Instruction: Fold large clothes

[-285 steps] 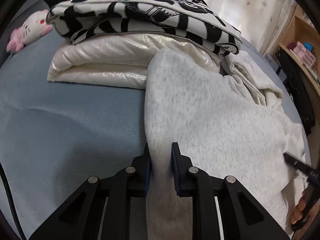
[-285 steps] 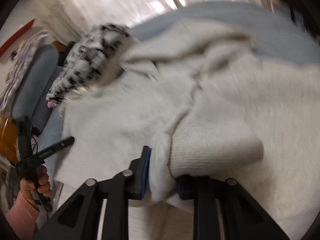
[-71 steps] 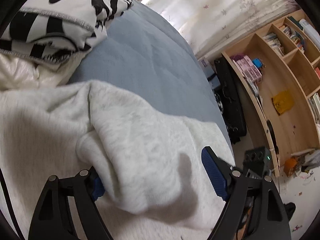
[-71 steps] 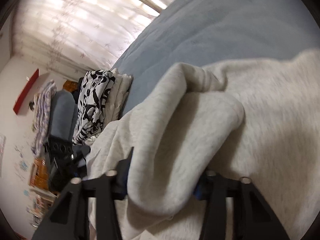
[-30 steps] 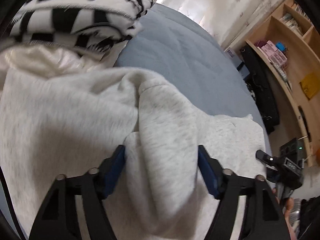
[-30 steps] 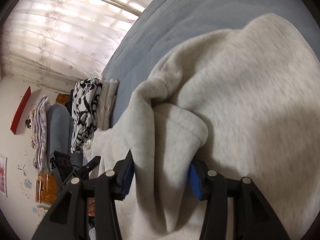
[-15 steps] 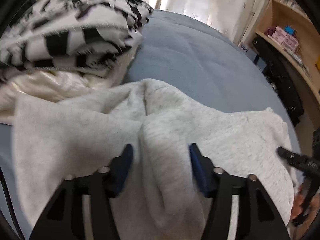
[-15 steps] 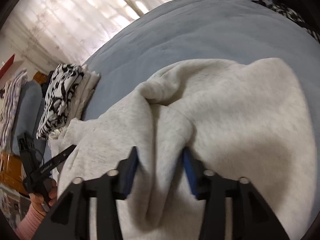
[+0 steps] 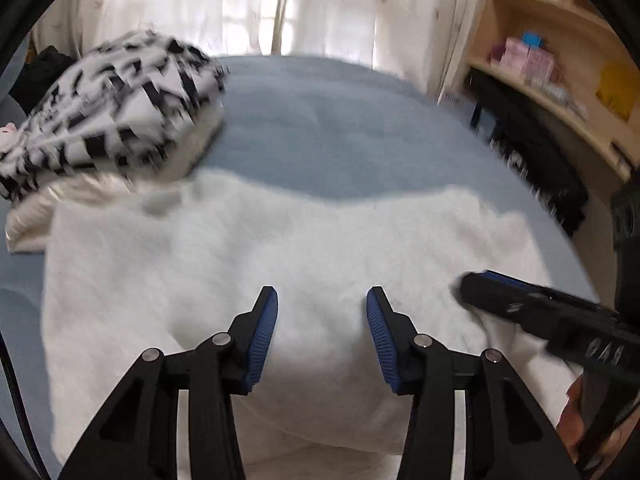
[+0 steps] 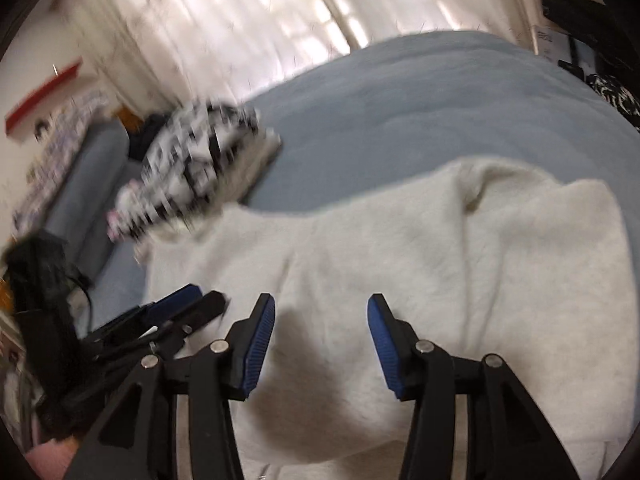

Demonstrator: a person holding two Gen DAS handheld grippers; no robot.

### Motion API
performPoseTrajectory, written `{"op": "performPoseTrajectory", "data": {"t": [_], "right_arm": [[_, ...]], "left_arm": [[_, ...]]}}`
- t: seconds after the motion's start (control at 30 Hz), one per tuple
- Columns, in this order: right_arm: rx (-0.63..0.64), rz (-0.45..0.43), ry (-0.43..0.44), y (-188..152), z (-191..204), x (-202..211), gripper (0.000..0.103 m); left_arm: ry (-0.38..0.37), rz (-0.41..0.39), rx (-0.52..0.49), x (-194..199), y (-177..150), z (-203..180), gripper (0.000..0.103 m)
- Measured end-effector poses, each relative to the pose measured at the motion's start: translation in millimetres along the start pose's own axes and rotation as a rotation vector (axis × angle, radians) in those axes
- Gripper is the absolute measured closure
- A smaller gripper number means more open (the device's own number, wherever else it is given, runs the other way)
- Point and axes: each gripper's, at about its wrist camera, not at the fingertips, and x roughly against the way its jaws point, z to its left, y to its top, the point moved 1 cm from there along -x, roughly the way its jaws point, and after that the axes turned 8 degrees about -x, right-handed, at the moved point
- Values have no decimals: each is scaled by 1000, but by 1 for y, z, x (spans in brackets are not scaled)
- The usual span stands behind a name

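Observation:
A light grey sweatshirt [image 9: 248,256] lies folded into a wide rectangle on the blue bed [image 9: 344,132]; it also shows in the right wrist view [image 10: 460,256]. My left gripper [image 9: 322,300] is open and empty, just above the sweatshirt's near half. My right gripper [image 10: 321,308] is open and empty above the same garment. The right gripper shows in the left wrist view [image 9: 532,316] at the right edge, and the left gripper shows in the right wrist view [image 10: 172,312] at the lower left.
A stack of folded clothes, black-and-white patterned [image 9: 108,104] on top of a cream one [image 9: 72,196], lies at the far left of the bed, touching the sweatshirt's corner. A wooden shelf unit [image 9: 560,64] stands to the right. Curtains [image 9: 280,4] hang behind the bed.
Both grippers have let go of the sweatshirt folds that they held and have opened wide. The garment has dropped flat into a folded rectangle. Both grippers have lifted back.

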Motion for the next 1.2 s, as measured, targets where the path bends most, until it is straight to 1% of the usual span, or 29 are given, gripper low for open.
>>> {"op": "performPoseTrajectory", "data": {"t": [0.07,0.1,0.17,0.27,0.33,0.4,0.5,0.6,0.67,0.8,0.97,1.1,1.2], "right_arm": [[50,42,-90,-11,-4,-20,57],[78,55,-125,-17,-7,-25,57],[108,39,-140,-22,-15,-18,57],[113,9,-192,-26,-29,0,57],[87,13,-190,-30,-41,7,57],[62,19,-173,-32,-47,11,57],[66,18,-186,-32,-41,14,57],[67,11,-196,-35,-30,21,55],[38,9,-164,-37,-28,31,55],[-9,-11,-118,-46,-24,54,55],[-50,-42,-62,-62,-16,87,55],[-56,-63,-51,-72,-7,111,55],[-35,-92,-53,-82,4,131,55]], "left_arm": [[66,44,-45,-19,-11,-6,56],[74,46,-61,-25,-15,-5,55],[51,38,-35,-24,-16,2,55],[23,49,18,-18,-18,18,55],[2,44,37,-15,-22,24,55],[-2,39,43,-13,-25,26,55],[-2,41,61,-1,-30,25,54],[16,62,71,10,-32,27,54],[32,63,68,24,-36,25,54],[80,26,58,63,-47,23,45],[103,2,104,111,-66,30,43],[147,-10,100,144,-79,31,42],[178,-33,95,169,-89,32,37]]}}
